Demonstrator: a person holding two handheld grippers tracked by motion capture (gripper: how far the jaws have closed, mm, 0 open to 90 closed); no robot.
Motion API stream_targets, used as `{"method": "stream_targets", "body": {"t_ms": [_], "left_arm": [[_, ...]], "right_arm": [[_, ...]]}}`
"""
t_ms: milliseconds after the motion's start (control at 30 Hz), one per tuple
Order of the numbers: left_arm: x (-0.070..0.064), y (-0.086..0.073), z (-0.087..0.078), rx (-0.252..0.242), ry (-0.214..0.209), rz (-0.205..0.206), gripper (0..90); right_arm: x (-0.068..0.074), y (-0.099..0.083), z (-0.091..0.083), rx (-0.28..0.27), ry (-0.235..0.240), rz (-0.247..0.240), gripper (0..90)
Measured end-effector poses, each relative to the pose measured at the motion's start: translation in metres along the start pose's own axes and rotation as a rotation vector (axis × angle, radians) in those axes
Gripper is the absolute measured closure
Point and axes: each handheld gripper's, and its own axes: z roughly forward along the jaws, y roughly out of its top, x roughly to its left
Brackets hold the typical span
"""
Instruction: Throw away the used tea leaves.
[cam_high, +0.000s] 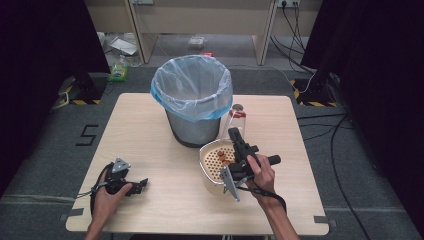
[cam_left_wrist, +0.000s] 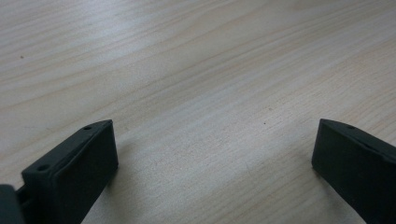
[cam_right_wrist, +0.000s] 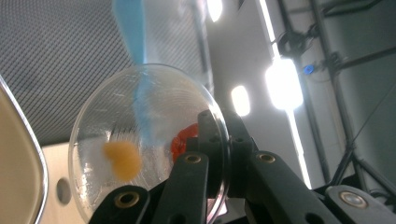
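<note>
A clear glass cup (cam_high: 238, 119) is lifted just right of the bin, over the far rim of a cream colander (cam_high: 210, 172). My right gripper (cam_high: 234, 134) is shut on the cup's wall. In the right gripper view the cup (cam_right_wrist: 140, 140) shows bottom-on, with a yellow piece (cam_right_wrist: 122, 159) and a red piece (cam_right_wrist: 180, 140) inside, and my right gripper (cam_right_wrist: 210, 140) pinches its edge. A few brownish bits (cam_high: 225, 159) lie in the colander. My left gripper (cam_high: 141, 184) rests on the table at the front left; its jaws stand wide apart over bare wood, left gripper (cam_left_wrist: 215, 140) holding nothing.
A grey mesh bin (cam_high: 192, 127) lined with a pale blue bag (cam_high: 192, 82) stands at the table's middle back. The bin's mesh (cam_right_wrist: 56, 56) and the bag (cam_right_wrist: 130, 28) loom close in the right gripper view. Cables and stands are on the floor at the right.
</note>
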Motion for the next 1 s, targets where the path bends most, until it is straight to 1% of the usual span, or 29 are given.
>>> {"method": "stream_targets", "body": {"t_ms": [33,67,133,167,200,233,267,367,400,433,467,500,533,567,600,633,667,700,733,833,867,933,1000], "left_arm": [[0.0,0.0,0.0,-0.002,0.0,-0.002,0.0],[0.0,0.0,0.0,-0.002,0.0,-0.003,0.0],[0.0,0.0,0.0,-0.002,0.0,-0.003,0.0],[0.0,0.0,0.0,0.001,0.0,0.001,0.0],[0.0,0.0,0.0,0.001,0.0,0.001,0.0],[0.0,0.0,0.0,0.0,0.0,0.0,0.0],[0.0,0.0,0.0,0.0,0.0,0.0,0.0],[0.0,0.0,0.0,-0.002,0.0,-0.002,0.0],[0.0,0.0,0.0,-0.002,0.0,-0.003,0.0],[0.0,0.0,0.0,-0.002,0.0,-0.003,0.0],[0.0,0.0,0.0,-0.001,0.0,-0.002,0.0],[0.0,0.0,0.0,-0.001,0.0,-0.002,0.0],[0.0,0.0,0.0,-0.002,0.0,-0.003,0.0],[0.0,0.0,0.0,-0.002,0.0,-0.002,0.0],[0.0,0.0,0.0,-0.002,0.0,-0.003,0.0],[0.0,0.0,0.0,-0.002,0.0,-0.002,0.0],[0.0,0.0,0.0,0.0,0.0,0.0,0.0],[0.0,0.0,0.0,0.001,0.0,0.0,0.0],[0.0,0.0,0.0,0.0,0.0,0.0,0.0],[0.0,0.0,0.0,0.0,0.0,0.0,0.0],[0.0,0.0,0.0,0.0,0.0,0.0,0.0],[0.0,0.0,0.0,0.0,0.0,0.0,0.0],[0.0,0.0,0.0,0.0,0.0,0.0,0.0]], "right_arm": [[0.0,-0.001,0.001,0.001,0.002,0.003,88.7],[0.001,-0.002,0.002,0.012,0.012,0.03,88.7],[0.0,-0.003,0.002,0.01,0.011,0.034,88.7],[-0.002,-0.004,0.002,0.01,0.004,0.049,88.7],[-0.002,-0.004,0.002,0.01,0.004,0.049,88.7],[-0.006,-0.005,0.0,0.0,-0.018,0.057,88.7],[-0.007,-0.005,0.0,-0.007,-0.02,0.067,88.7],[-0.002,-0.008,0.001,0.012,-0.014,0.06,88.7],[-0.003,-0.006,-0.001,0.001,-0.02,0.065,88.7],[-0.004,-0.005,-0.001,-0.023,-0.035,0.049,88.7],[-0.002,-0.008,0.003,0.01,-0.006,0.054,88.7],[0.001,-0.009,0.004,0.021,0.01,0.091,88.7],[0.0,-0.006,0.0,-0.009,0.002,0.077,88.7],[-0.001,-0.006,0.001,-0.007,0.008,0.064,88.7],[-0.002,-0.01,0.004,0.015,0.011,0.101,88.7],[-0.004,-0.012,0.004,0.012,0.006,0.129,88.7],[-0.006,-0.012,0.003,0.007,0.005,0.142,88.7],[-0.008,-0.014,0.004,0.015,0.016,0.183,88.7],[-0.011,-0.018,0.005,0.023,0.027,0.245,88.7],[-0.02,-0.03,0.011,0.052,0.082,0.452,88.7],[-0.022,-0.033,0.012,0.065,0.097,0.51,88.6],[-0.025,-0.039,0.014,0.072,0.118,0.592,88.6],[-0.027,-0.043,0.015,0.083,0.132,0.629,88.6]]}}
